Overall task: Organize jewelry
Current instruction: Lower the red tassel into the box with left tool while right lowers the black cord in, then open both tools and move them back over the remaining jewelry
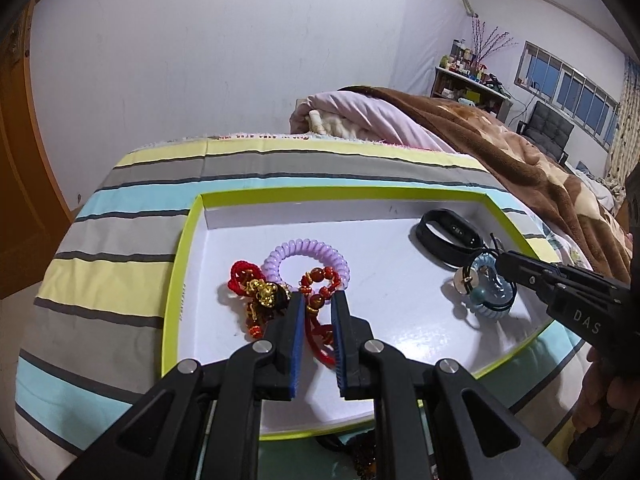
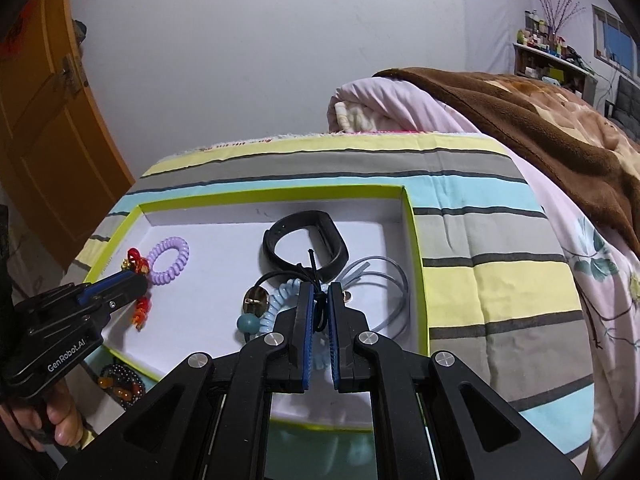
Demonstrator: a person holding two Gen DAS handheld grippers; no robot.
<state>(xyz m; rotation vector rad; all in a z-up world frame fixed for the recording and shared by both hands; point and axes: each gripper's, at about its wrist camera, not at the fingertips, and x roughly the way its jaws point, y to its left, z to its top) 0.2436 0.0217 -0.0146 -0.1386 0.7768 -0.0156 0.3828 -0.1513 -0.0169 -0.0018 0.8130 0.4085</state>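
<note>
A white tray with a lime-green rim (image 1: 176, 280) (image 2: 416, 248) lies on a striped bed. My left gripper (image 1: 318, 300) has its jaws partly closed around a red beaded bracelet (image 1: 316, 304); whether it grips is unclear. Beside it lie a purple spiral hair tie (image 1: 308, 254) (image 2: 170, 260) and a red-and-gold charm (image 1: 256, 292). My right gripper (image 2: 320, 292) (image 1: 504, 262) is nearly shut on a black elastic cord (image 2: 314, 268) tangled with a light-blue spiral hair tie (image 2: 280, 300) (image 1: 486, 300). A black fitness band (image 1: 448, 232) (image 2: 308, 240) lies behind.
A clear plastic tube loop (image 2: 384, 296) lies at the tray's right side. A dark beaded bracelet (image 2: 120, 384) sits outside the tray's near edge. A brown blanket (image 1: 520, 152) and pink quilt (image 2: 400, 104) are piled at the right. A wooden door (image 2: 48, 140) stands left.
</note>
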